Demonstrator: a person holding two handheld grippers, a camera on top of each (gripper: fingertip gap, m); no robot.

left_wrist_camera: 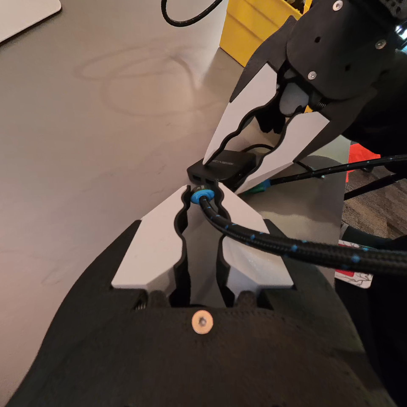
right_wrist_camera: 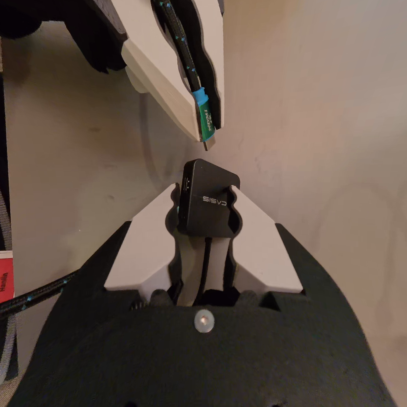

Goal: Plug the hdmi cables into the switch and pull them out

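Right gripper (right_wrist_camera: 203,187) clamps switch (right_wrist_camera: 209,198) on table (left_wrist_camera: 88,132); left gripper (left_wrist_camera: 203,189) pinches plug (right_wrist_camera: 207,122), tip just short of port.

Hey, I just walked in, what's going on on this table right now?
A person is working two handheld grippers over a pale table. The right gripper is shut on a small black switch, holding it steady. The left gripper is shut on an HDMI plug with a green body and blue collar, its metal tip just short of the switch and not yet inserted. A second green-and-blue plug lies on the table beside the switch, unplugged.
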